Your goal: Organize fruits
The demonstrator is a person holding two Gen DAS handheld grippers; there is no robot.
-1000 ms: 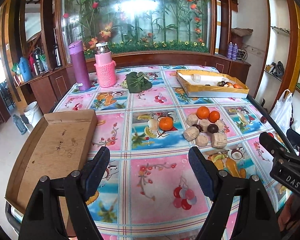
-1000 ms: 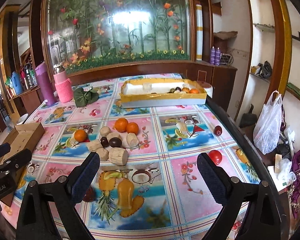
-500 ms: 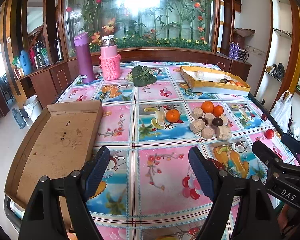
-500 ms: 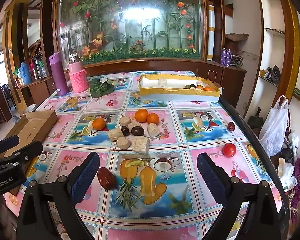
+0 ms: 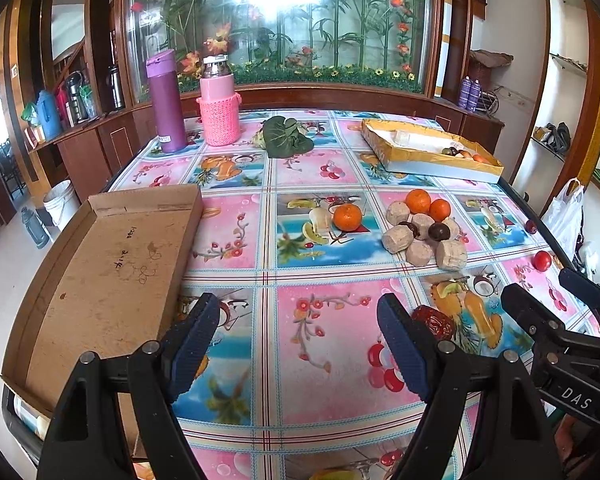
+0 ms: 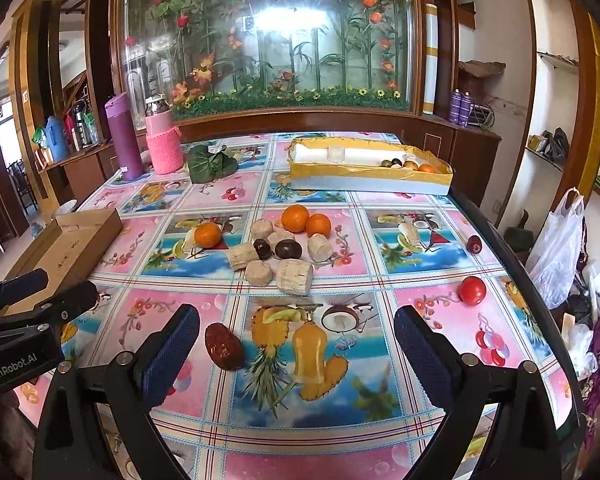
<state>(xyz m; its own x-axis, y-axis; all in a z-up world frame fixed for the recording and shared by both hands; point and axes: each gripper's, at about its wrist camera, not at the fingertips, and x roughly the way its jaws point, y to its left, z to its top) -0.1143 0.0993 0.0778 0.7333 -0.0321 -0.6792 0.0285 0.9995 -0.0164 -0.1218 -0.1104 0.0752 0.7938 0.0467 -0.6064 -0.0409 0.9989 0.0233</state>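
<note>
My left gripper (image 5: 298, 344) is open and empty above the near table. My right gripper (image 6: 296, 354) is open and empty too. A dark red date (image 6: 223, 346) lies just inside the right gripper's left finger; it also shows in the left wrist view (image 5: 434, 322). A heap of three oranges (image 6: 296, 218), dark round fruits (image 6: 288, 249) and beige cylinders (image 6: 294, 276) sits mid-table, seen also in the left wrist view (image 5: 420, 226). A red tomato (image 6: 472, 290) and a small red fruit (image 6: 474, 244) lie at the right. An empty cardboard tray (image 5: 108, 272) lies at the left.
A yellow-rimmed white box (image 6: 368, 170) with a few fruits stands at the back right. A purple flask (image 6: 124, 142), a pink-sleeved flask (image 6: 162, 142) and a green leaf bundle (image 6: 212, 164) stand at the back left. The table's right edge (image 6: 512, 252) is close to the tomato.
Both grippers have pulled back and risen from the table, so more of the tablecloth shows. The date has come into sight by the right gripper. Both stay open.
</note>
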